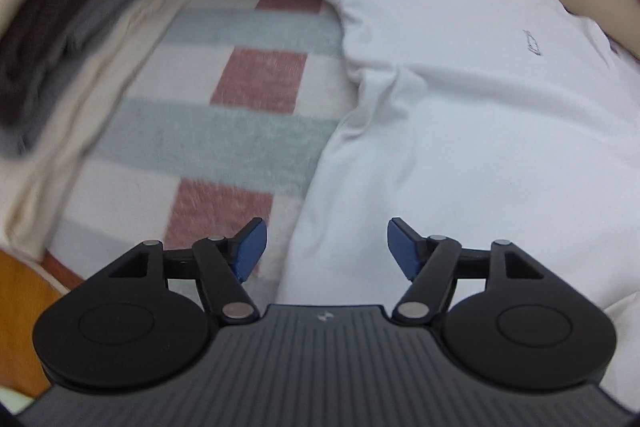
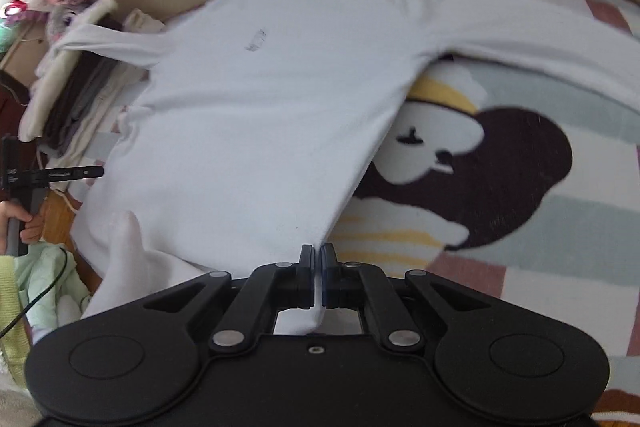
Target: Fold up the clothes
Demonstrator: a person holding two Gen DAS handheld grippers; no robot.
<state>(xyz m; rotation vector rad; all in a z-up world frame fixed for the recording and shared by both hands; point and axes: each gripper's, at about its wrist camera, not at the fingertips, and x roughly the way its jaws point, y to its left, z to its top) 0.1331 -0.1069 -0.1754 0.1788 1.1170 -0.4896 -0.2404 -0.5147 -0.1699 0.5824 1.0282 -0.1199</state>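
Now right claw (image 2: 318, 269) pinches white shirt (image 2: 256, 115) hem; left claw (image 1: 323, 247) gapes.

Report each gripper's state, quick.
Left gripper: open, nothing between its fingers, above the white shirt.
Right gripper: shut on the white shirt's hem.
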